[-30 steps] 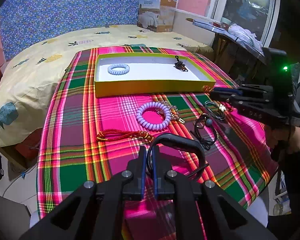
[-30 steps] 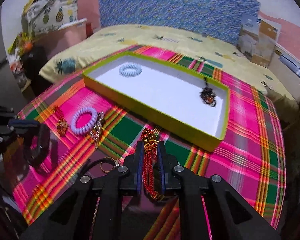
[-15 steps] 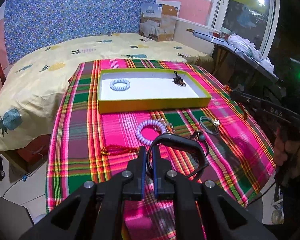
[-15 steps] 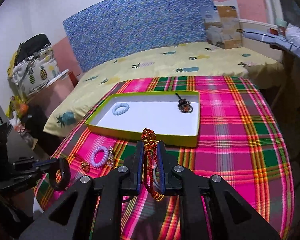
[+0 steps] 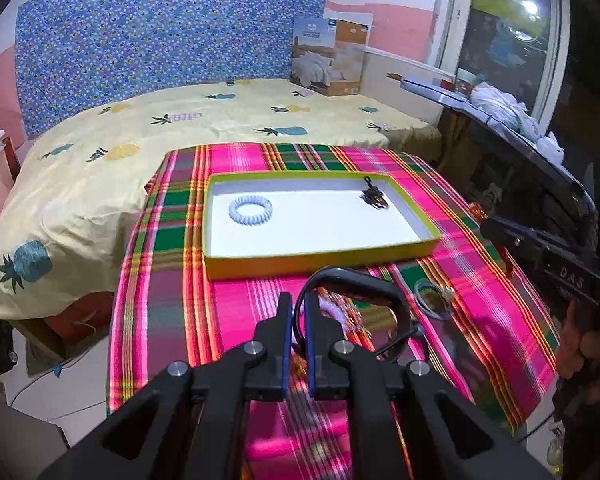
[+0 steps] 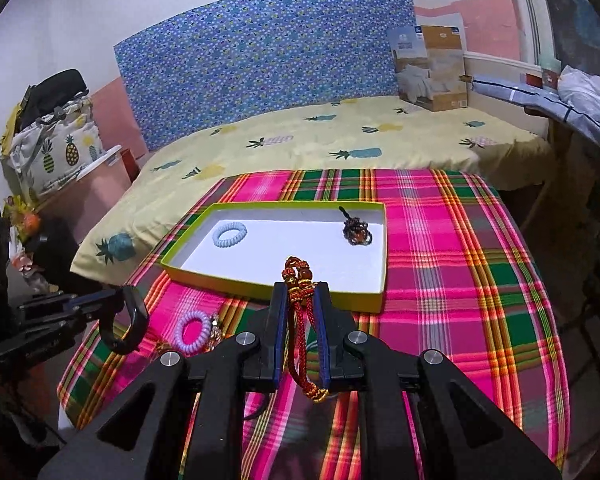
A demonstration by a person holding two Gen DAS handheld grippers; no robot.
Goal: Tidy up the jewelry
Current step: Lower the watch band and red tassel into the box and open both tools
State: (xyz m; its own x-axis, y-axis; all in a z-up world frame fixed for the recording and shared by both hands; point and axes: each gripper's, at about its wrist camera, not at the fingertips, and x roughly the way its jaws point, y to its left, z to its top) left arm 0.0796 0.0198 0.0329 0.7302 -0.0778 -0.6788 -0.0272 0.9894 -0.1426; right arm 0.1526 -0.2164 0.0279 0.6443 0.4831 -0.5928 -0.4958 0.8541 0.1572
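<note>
Plaid tablecloth (image 6: 460, 280) (bed (image 6: 340, 140) behind); right tool (image 6: 301, 300) grips red cord (image 6: 300, 320), left tool (image 5: 298, 312) a black band (image 5: 380, 288).

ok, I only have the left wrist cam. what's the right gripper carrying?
Observer: A red braided cord with beads at its tip, pinched between the jaws of the right gripper.
Operator: where is it relative to the box?
Observer: In the right wrist view the beaded tip overlaps the near yellow wall of the box. I can't tell its height above it.
Operator: my black band blocks the cloth. what's behind it?
Observer: A purple coil tie lies on the cloth, with a sparkly piece beside it.
</note>
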